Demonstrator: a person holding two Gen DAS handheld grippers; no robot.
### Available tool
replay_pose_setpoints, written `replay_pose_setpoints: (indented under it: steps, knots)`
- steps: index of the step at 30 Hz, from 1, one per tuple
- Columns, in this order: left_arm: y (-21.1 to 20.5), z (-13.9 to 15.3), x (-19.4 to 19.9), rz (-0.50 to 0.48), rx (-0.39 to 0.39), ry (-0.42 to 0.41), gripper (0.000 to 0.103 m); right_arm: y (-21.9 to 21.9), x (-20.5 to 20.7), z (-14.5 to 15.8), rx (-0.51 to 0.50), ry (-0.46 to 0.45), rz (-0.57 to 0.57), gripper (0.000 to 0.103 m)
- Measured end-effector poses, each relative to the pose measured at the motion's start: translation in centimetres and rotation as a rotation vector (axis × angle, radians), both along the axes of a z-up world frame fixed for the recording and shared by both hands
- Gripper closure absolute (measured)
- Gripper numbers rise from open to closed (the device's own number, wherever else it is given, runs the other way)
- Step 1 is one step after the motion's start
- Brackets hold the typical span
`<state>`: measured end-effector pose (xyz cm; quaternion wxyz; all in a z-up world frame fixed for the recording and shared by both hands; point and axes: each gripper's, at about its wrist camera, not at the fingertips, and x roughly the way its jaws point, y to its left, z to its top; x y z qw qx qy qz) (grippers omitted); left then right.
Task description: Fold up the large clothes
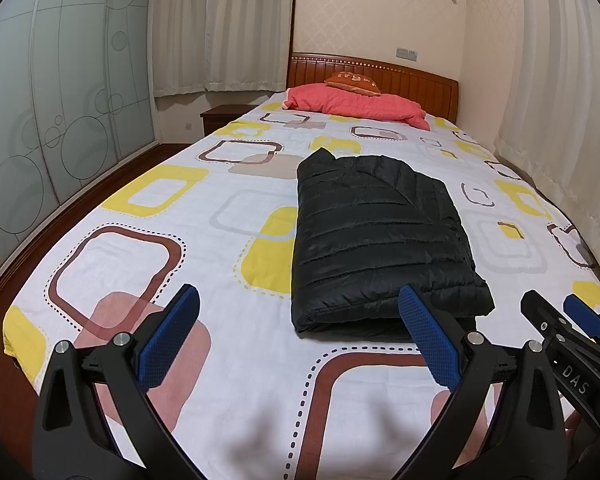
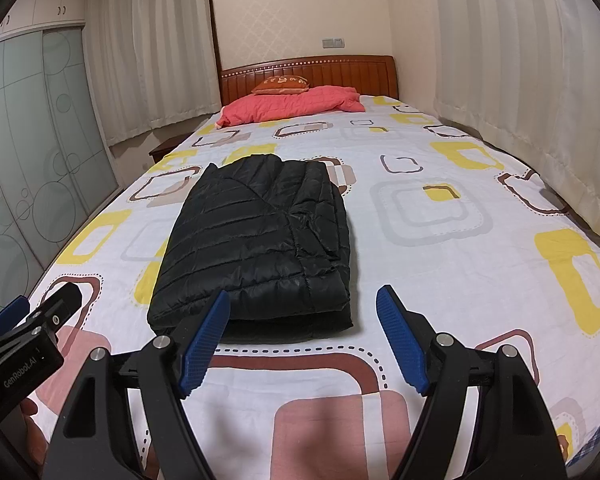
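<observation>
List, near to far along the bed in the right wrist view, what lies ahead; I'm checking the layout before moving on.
right hand-held gripper → black folded jacket → pink quilt → orange cushion → wooden headboard.

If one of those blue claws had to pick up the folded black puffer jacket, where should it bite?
Probably the near edge of the black puffer jacket, coming in low from the foot of the bed. There the stacked layers end in a thick rounded fold facing the open right gripper, so both pads could close around the whole bundle.
</observation>
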<state>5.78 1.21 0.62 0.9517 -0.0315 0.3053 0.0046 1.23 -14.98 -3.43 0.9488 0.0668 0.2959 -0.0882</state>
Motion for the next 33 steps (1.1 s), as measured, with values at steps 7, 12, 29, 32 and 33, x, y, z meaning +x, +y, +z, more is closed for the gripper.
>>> replay_pose_setpoints:
  steps: [7,12,29,32,33]
  knots:
    - [-0.05,-0.10,0.07,0.001,0.001,0.000,0.003,0.02,0.00,0.00,0.003,0.000,0.001,0.028]
    - [0.08,-0.10,0.12,0.005,0.004,0.002,0.003,0.08,-0.01,0.01,0.003,0.000,0.001,0.028]
    - [0.11,0.30,-0.18,0.009,0.013,-0.023,0.003,0.26,0.00,-0.01,0.001,-0.003,0.001,0.028]
    - [0.08,0.34,-0.14,0.008,0.014,-0.026,0.003,0.25,0.09,-0.05,0.003,-0.002,0.002,0.028]
    - [0.08,0.34,-0.12,0.009,0.015,-0.026,0.003,0.34,0.11,-0.06,0.003,-0.002,0.002,0.028]
